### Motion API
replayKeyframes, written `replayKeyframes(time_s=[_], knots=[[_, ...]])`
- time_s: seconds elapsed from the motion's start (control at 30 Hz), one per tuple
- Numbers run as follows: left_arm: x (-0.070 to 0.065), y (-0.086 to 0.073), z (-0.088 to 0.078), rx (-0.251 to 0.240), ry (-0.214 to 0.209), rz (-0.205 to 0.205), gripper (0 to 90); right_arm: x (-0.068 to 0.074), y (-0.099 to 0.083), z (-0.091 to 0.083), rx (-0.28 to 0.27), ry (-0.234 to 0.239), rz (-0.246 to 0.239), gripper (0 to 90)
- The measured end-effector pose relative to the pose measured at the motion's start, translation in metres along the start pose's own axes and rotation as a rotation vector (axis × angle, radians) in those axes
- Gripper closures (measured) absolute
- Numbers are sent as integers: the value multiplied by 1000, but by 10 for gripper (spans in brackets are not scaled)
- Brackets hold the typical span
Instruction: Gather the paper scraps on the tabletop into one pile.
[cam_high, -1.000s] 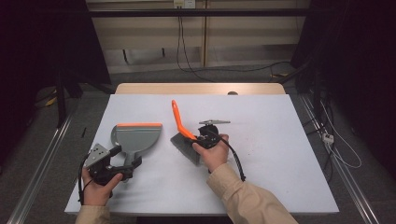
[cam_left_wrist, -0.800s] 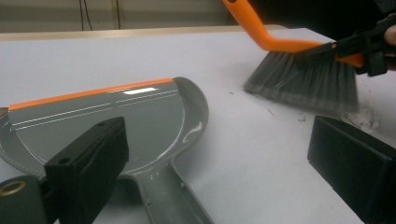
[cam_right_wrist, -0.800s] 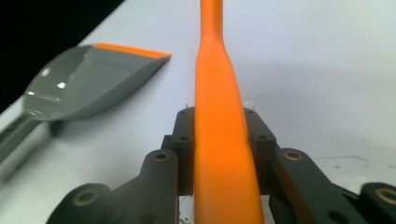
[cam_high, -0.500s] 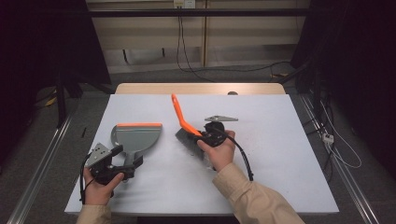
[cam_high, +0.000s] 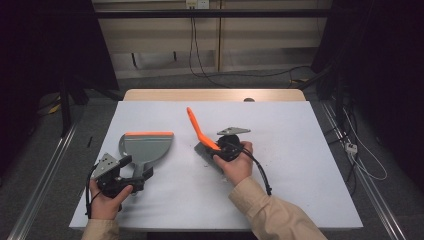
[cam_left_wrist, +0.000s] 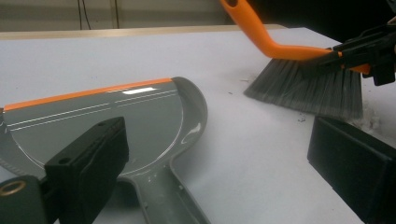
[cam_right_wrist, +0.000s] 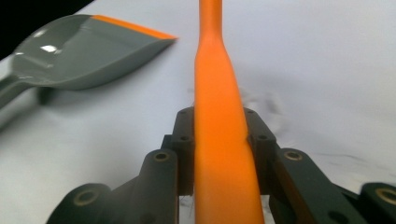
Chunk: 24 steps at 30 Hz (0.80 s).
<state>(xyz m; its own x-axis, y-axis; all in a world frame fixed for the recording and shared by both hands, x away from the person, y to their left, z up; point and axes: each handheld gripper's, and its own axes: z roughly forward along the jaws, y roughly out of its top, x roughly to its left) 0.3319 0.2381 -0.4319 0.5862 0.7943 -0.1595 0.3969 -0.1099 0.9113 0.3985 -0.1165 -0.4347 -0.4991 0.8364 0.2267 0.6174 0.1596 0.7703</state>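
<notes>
A grey dustpan (cam_high: 147, 144) with an orange front lip lies flat on the white table, left of centre. Its handle (cam_left_wrist: 168, 196) runs back between the wide-apart jaws of my left gripper (cam_high: 136, 169) (cam_left_wrist: 217, 140), which is open with neither pad pressing on it. My right gripper (cam_high: 221, 150) (cam_right_wrist: 219, 140) is shut on the orange handle of a hand brush (cam_high: 196, 125) (cam_right_wrist: 219, 116). The handle slants up and away. The brush's grey bristles (cam_left_wrist: 308, 88) rest on the table to the right of the dustpan (cam_right_wrist: 79, 51).
Fine pale crumbs (cam_left_wrist: 371, 119) lie on the table beside the bristles. The white table top (cam_high: 300, 130) stretches bare to the right. Its wooden far edge (cam_high: 210, 95) is free, and cables (cam_high: 360, 165) hang off the right side.
My right hand has shifted the brush a little to the right across the table. The left hand and the dustpan stay where they were.
</notes>
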Motion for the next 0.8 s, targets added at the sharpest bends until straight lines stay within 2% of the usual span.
replayKeyframes(time_s=[0.07,0.17,0.27,0.37,0.47,0.6,0.7,0.8], knots=[[-1,0,1,2,-1,0,51,-8,1,-6,-21,13,26,713],[-1,0,2,6,0,-1,51,-9,6,-16,-67,41,37,714],[0,0,0,9,0,5,51,-8,16,-25,-100,61,27,713],[1,-1,0,4,1,-1,51,-15,26,-33,-129,64,31,713],[1,-1,0,-1,0,-8,51,-29,32,-39,-150,46,25,713],[2,-1,0,5,-1,-6,51,-57,33,-44,-155,-20,35,713],[2,-1,1,6,2,-10,51,-76,32,-43,-146,-68,31,713],[3,-1,1,6,4,-12,51,-88,28,-37,-130,-93,18,713]])
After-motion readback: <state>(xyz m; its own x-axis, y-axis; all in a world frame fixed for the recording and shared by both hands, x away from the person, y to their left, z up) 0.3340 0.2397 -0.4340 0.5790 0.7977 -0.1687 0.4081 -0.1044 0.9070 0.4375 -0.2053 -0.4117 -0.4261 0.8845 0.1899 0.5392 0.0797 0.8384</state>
